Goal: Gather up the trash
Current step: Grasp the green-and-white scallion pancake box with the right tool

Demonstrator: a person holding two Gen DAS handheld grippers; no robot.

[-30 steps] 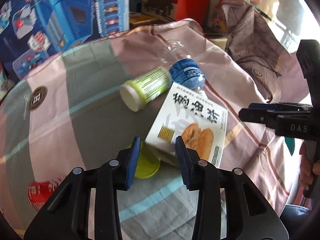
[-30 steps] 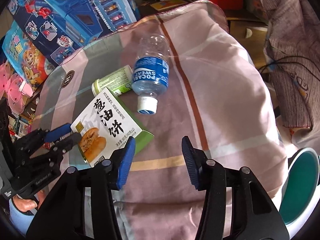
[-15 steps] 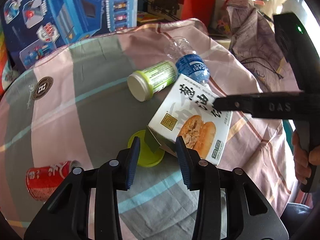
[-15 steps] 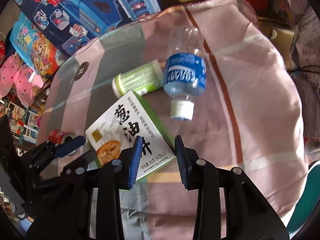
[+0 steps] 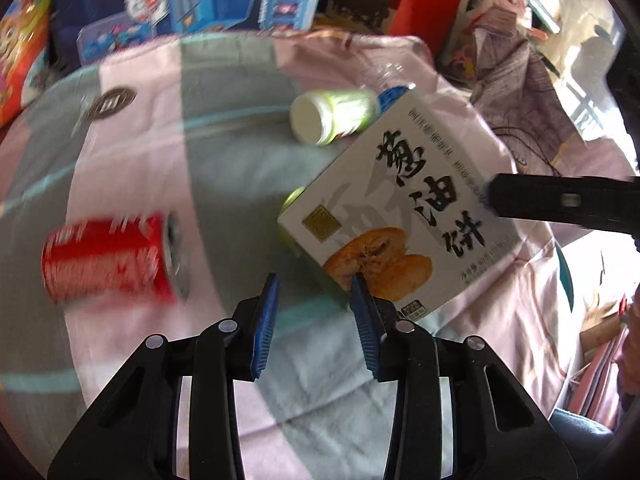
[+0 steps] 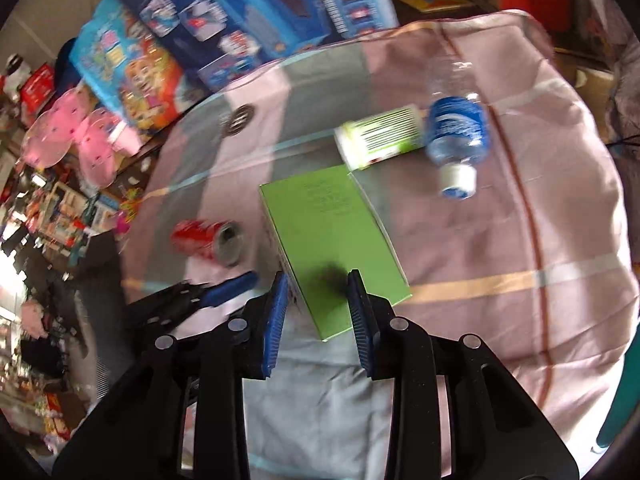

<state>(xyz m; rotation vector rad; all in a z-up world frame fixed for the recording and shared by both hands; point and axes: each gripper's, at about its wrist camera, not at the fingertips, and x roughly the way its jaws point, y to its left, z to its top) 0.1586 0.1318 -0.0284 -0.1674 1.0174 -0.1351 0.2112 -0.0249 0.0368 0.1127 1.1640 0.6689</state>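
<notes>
The box [image 6: 334, 248], at frame centre, is clamped on edge by the right gripper [image 6: 314, 308], presumably for lifting away. The left gripper [image 5: 314, 312] is held open, empty.

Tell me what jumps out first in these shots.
The scallion pancake box dominates: tilted up off the tablecloth, its green side between the right tongs. To its left lies a red soda can on its side; behind it, a green-labelled bottle and a blue-labelled plastic bottle.
</notes>
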